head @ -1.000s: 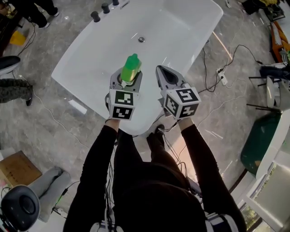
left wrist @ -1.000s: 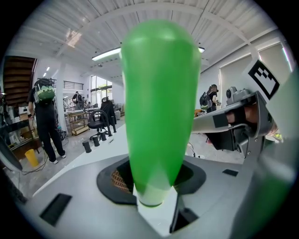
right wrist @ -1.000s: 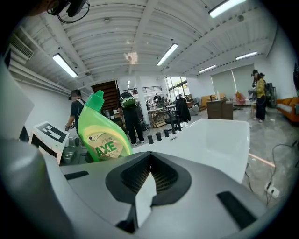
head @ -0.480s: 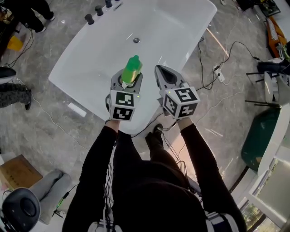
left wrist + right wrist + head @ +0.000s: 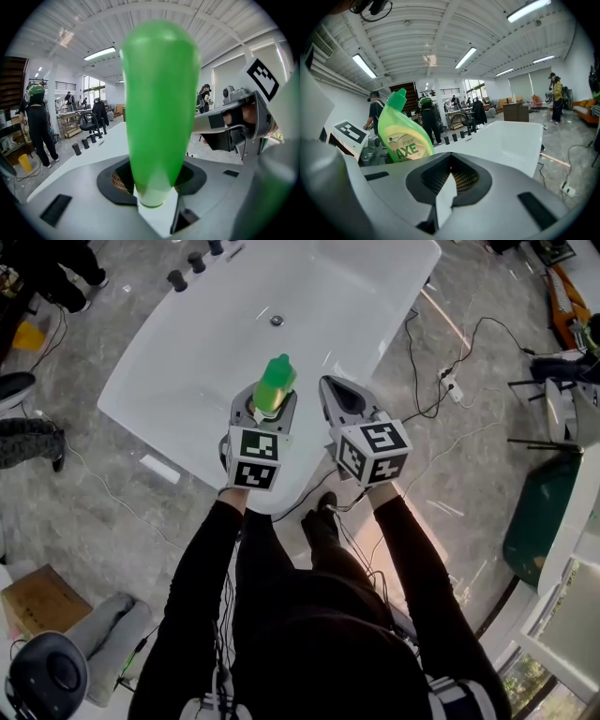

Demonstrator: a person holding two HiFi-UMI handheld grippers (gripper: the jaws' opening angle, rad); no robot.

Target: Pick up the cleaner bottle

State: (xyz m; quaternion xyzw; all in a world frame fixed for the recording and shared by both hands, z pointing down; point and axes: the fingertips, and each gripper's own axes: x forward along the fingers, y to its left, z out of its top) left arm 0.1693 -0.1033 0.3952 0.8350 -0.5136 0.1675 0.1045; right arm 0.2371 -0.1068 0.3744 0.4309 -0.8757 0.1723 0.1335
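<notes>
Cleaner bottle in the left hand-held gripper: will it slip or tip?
The cleaner bottle is smooth, glossy plastic, so it may slip. The left hand-held gripper seems to hold it low, with the tall body above, so it could tip. It looks stiff.

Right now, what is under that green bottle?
The left claw grips the green bottle over the white bathtub. The bottle's base and the tub directly below are covered by the claw.

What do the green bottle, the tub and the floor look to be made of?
The cleaner bottle looks like translucent green plastic: light glows through it. The bathtub seems glossy white acrylic or enamel, showing smooth highlights. The floor looks like polished grey veined stone or tile.
</notes>
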